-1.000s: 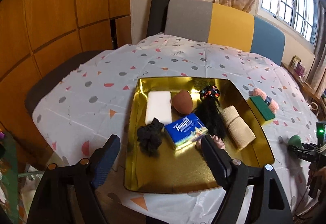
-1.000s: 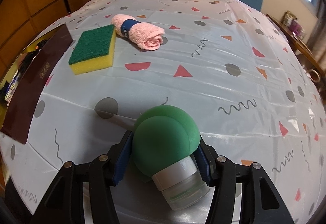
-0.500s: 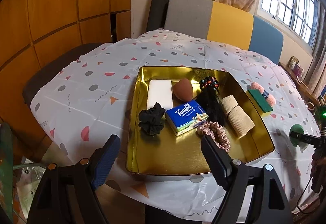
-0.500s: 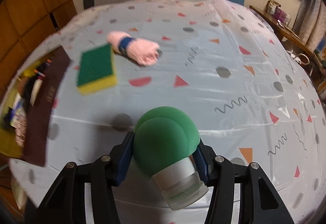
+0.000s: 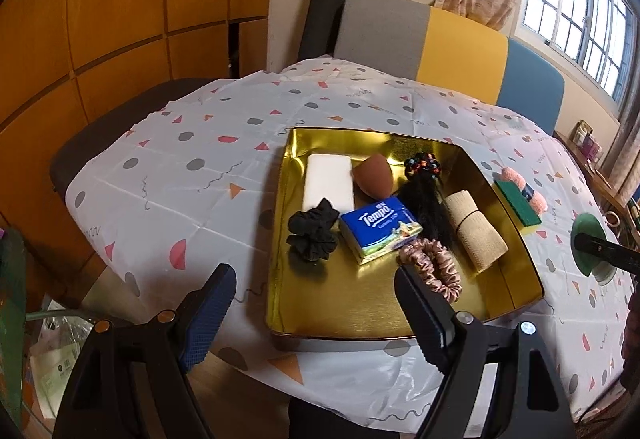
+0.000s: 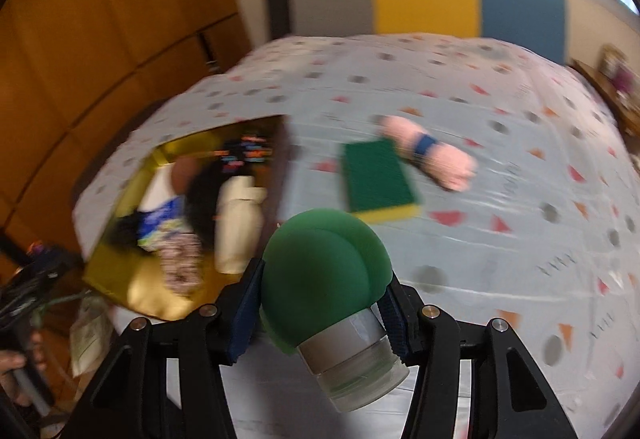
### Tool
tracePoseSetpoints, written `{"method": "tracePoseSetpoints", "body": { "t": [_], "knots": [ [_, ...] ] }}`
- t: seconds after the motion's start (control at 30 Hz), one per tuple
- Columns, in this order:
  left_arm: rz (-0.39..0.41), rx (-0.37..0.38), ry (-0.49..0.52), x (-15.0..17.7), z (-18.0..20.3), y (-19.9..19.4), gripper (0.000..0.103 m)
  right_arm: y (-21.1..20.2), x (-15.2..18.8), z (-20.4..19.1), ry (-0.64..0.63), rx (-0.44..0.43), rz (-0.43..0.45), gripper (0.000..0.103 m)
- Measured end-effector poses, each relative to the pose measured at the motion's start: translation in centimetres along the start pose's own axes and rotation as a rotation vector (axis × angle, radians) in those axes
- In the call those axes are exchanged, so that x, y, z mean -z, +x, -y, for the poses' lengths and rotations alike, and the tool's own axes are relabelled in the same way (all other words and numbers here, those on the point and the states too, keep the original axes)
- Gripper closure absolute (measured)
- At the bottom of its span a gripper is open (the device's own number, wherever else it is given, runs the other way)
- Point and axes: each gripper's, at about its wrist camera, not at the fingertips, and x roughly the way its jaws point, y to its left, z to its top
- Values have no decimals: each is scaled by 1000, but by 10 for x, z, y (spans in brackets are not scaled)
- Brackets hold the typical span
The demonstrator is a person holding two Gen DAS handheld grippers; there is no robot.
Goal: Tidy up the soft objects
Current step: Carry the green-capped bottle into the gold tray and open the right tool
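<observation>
My right gripper (image 6: 320, 303) is shut on a green sponge ball with a clear jar base (image 6: 324, 275) and holds it above the table; the same sponge ball (image 5: 588, 239) shows at the right edge of the left wrist view. A gold tray (image 5: 304, 327) holds a white sponge (image 5: 328, 181), a brown makeup sponge (image 5: 374, 175), a black scrunchie (image 5: 314, 235), a Tempo tissue pack (image 5: 380, 229), a black hairpiece (image 5: 426, 207), a pink scrunchie (image 5: 434, 263) and a beige bandage roll (image 5: 474, 235). My left gripper (image 5: 312, 315) stands open at the tray's near edge, holding nothing.
A green-and-yellow scouring sponge (image 6: 378, 179) and a rolled pink towel with a blue band (image 6: 432, 151) lie on the patterned tablecloth (image 5: 180, 179) right of the tray. Chairs (image 5: 440, 35) stand behind the table. A bag (image 5: 48, 359) sits low at left.
My right gripper has lifted the green sponge ball off the table and swung left, bringing the gold tray into its view. The left gripper has barely shifted.
</observation>
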Motion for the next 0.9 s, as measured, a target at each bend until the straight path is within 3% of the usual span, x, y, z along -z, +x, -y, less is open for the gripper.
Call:
{"method": "tracePoseSetpoints", "body": {
  "t": [0.2,0.37,0.57,0.67,0.9],
  "knots": [
    [-3,-20,-19,0,-8,0,20,24,-9,-70,-111,-136,-34,48],
    [-1,-25,-10,-2,-6,0,20,64,-4,-109,-210,-152,-152,48],
    [5,-20,9,-3,0,-3,20,109,0,-121,-297,-26,-274,46],
    [6,-15,19,-3,3,-5,20,119,-4,-114,-284,26,-269,45],
    [5,-9,29,-2,8,-6,20,108,-1,-111,-265,7,-198,37]
  ]
}}
